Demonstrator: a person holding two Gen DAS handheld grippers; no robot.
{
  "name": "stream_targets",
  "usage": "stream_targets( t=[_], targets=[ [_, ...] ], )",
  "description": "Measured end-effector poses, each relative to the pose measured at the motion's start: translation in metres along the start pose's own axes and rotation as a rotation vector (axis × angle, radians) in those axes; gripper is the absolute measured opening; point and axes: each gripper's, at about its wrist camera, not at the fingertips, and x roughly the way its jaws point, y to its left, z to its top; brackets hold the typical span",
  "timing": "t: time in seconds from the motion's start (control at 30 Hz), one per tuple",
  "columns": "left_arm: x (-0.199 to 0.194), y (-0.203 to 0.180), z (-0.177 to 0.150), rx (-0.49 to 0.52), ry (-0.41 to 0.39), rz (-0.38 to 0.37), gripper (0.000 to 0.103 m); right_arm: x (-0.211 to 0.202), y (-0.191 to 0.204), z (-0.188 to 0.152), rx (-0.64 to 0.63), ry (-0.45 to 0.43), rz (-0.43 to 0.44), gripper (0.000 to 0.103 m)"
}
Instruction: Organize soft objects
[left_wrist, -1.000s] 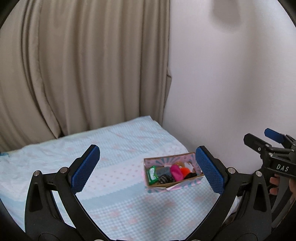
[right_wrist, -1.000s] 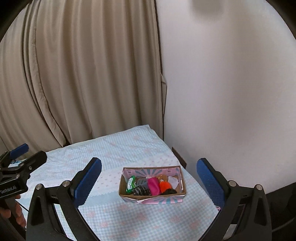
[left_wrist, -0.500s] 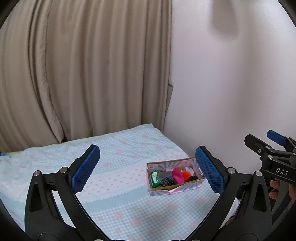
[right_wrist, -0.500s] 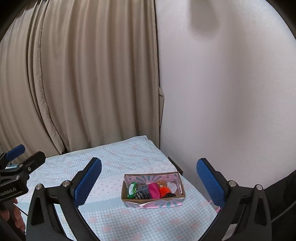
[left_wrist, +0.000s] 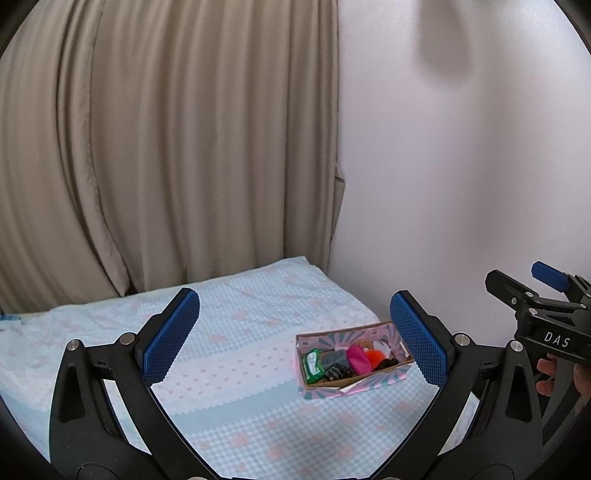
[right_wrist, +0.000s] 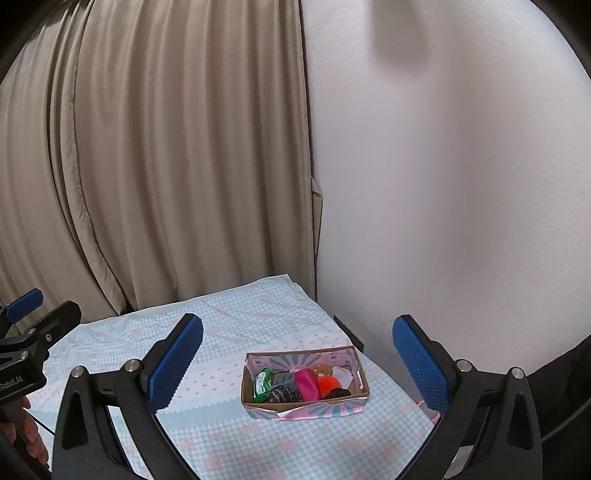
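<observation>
A small cardboard box (left_wrist: 369, 382) with a pink patterned rim sits on the bed near the wall; it also shows in the right wrist view (right_wrist: 304, 404). It holds several soft items: a green one (right_wrist: 260, 383), a grey one (right_wrist: 282, 380), a pink one (right_wrist: 307, 384), an orange one (right_wrist: 327, 383), a white one (right_wrist: 343, 377). My left gripper (left_wrist: 295, 336) is open and empty, well above the bed. My right gripper (right_wrist: 297, 360) is open and empty, also held high, and shows at the right of the left wrist view (left_wrist: 535, 295).
The bed has a light blue checked cover with pink hearts (left_wrist: 240, 369). Beige curtains (left_wrist: 166, 147) hang behind it. A white wall (right_wrist: 443, 184) runs along the bed's right side, close to the box.
Both grippers have lifted and drawn back from the bed. The box looks smaller and lower in both views. Both stay open.
</observation>
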Motion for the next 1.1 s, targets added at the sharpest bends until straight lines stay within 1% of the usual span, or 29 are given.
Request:
stream_targets(
  t=[0.43, 0.7, 1.1],
  targets=[
    [0.004, -0.004, 0.002, 0.005, -0.017, 0.008, 0.103, 0.006, -0.001, 0.002, 0.01, -0.007, 0.001, 0.102],
    [0.007, -0.008, 0.004, 0.004, -0.034, 0.033, 0.103, 0.009, -0.007, 0.006, 0.014, -0.021, -0.003, 0.102],
    [0.009, -0.014, 0.003, 0.008, -0.043, 0.044, 0.103, 0.008, -0.011, 0.006, 0.015, -0.025, -0.014, 0.102]
  ],
)
